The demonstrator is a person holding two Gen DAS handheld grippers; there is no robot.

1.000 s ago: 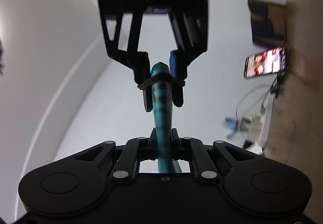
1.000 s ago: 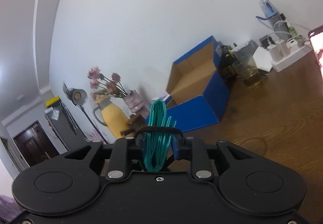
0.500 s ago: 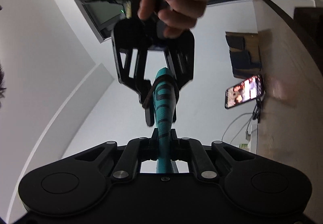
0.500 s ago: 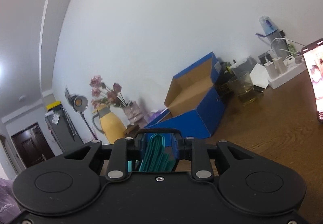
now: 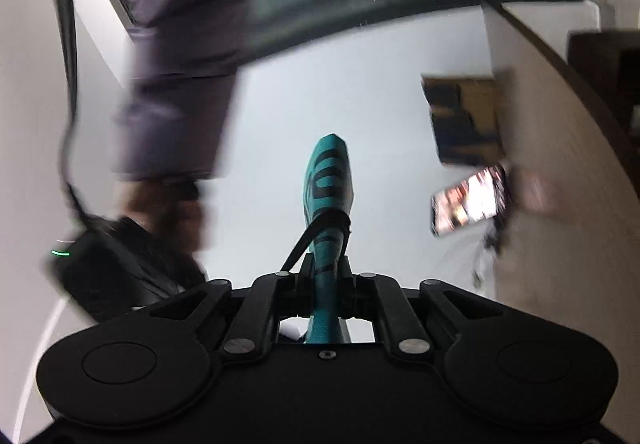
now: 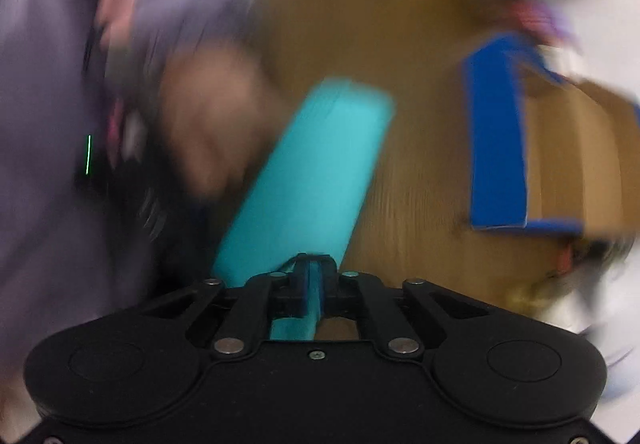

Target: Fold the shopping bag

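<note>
The folded teal bag point(image 5: 329, 179) is clamped by the left gripper point(image 5: 327, 284) and the right gripper point(image 6: 316, 286); with fast motion, the folds could be pulled apart

No legible text in either view.
Bag point(image 5: 329, 179): dark marks on the teal cloth, shaped like letters, but folded and too blurred to read. Phone point(image 5: 470, 200): screen lit, bright patches only, nothing readable. Blue box point(image 6: 498, 139): plain faces, smeared by motion, no label made out. Green light line on a dark device point(image 6: 88, 155) in the right view, a matching green dash in the left view; a lamp, not a sign. Right view heavily blurred throughout.
</note>
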